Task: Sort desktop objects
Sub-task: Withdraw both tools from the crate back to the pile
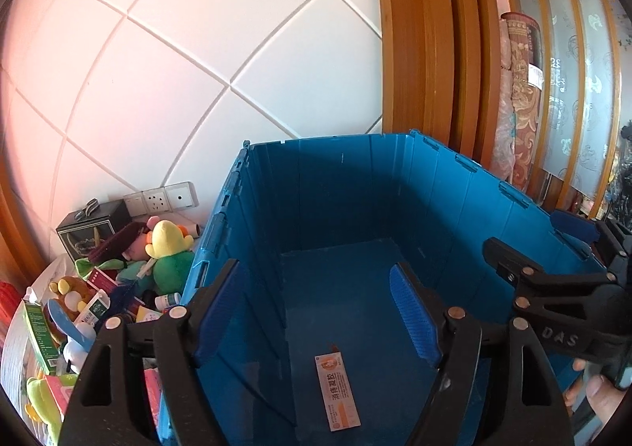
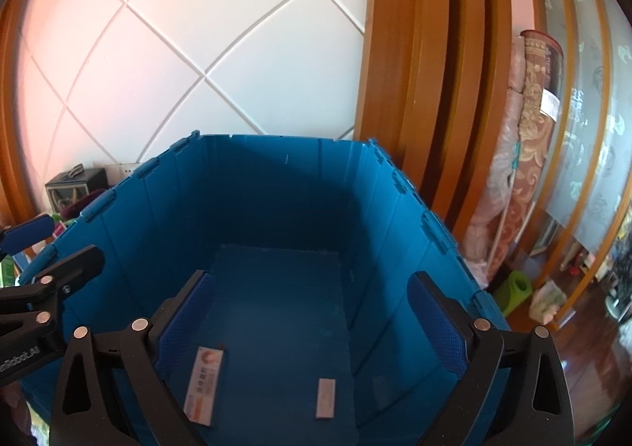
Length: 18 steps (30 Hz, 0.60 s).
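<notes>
Two grippers are hanging over the blue crate (image 1: pixel 355 185), both with jaws standing wide and nothing between them: left gripper (image 1: pixel 316 312), right gripper (image 2: pixel 316 312). Orange-and-white medicine box (image 1: pixel 336 392) is lying flat on the crate floor, and a smaller white box (image 2: pixel 326 398) is lying near it, apart. Plush toys (image 1: pixel 166 252) and packets are sitting piled left of the crate, outside it.

The blue crate (image 2: pixel 276 201) looks like smooth ribbed plastic with a dull sheen. The boxes (image 1: pixel 337 392) on its floor are printed card. Both grippers' pads (image 2: pixel 438 331) are textured blue rubber on matt black plastic. The door frame (image 1: pixel 418 35) is glossy varnished wood.
</notes>
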{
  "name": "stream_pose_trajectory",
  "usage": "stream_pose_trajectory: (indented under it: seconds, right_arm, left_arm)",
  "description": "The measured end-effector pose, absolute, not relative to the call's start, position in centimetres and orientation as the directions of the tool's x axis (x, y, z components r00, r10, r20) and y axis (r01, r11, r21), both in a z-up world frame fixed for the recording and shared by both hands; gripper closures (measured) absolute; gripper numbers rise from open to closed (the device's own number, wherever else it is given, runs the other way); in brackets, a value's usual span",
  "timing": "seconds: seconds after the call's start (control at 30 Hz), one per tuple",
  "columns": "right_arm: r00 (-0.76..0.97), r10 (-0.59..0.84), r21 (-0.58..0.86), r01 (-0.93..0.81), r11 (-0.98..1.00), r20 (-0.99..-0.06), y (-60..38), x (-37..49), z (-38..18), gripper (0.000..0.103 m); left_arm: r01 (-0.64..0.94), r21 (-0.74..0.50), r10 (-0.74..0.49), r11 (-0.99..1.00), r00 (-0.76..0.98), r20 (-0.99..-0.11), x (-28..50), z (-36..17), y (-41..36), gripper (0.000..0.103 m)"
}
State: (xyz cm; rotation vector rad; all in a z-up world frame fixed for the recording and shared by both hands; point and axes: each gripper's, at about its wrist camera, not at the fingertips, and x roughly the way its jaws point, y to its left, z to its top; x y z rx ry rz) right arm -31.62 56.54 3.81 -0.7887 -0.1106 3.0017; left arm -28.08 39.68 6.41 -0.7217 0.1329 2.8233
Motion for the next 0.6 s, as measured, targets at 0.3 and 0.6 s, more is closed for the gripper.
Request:
stream_pose_trajectory:
  seconds: [0.3, 0.6]
  right_arm:
    - [-0.886, 0.041, -0.050, -0.020, -0.999, -0.462, 56.8, -31.1, 3.9, 0.000]
    - [-0.911, 0.079, -0.016, -0.079, -0.997, -0.404, 56.7, -29.3, 4.2, 0.000]
  left_arm:
    - [-0.198, -0.002, 0.183, -0.980, -0.903, -0.389, -23.1, 8.6, 35.2, 0.027]
    - [-0.055, -0.032, 0.063, -0.998, -0.919, -0.389, -19.6, 7.9, 27.2, 0.027]
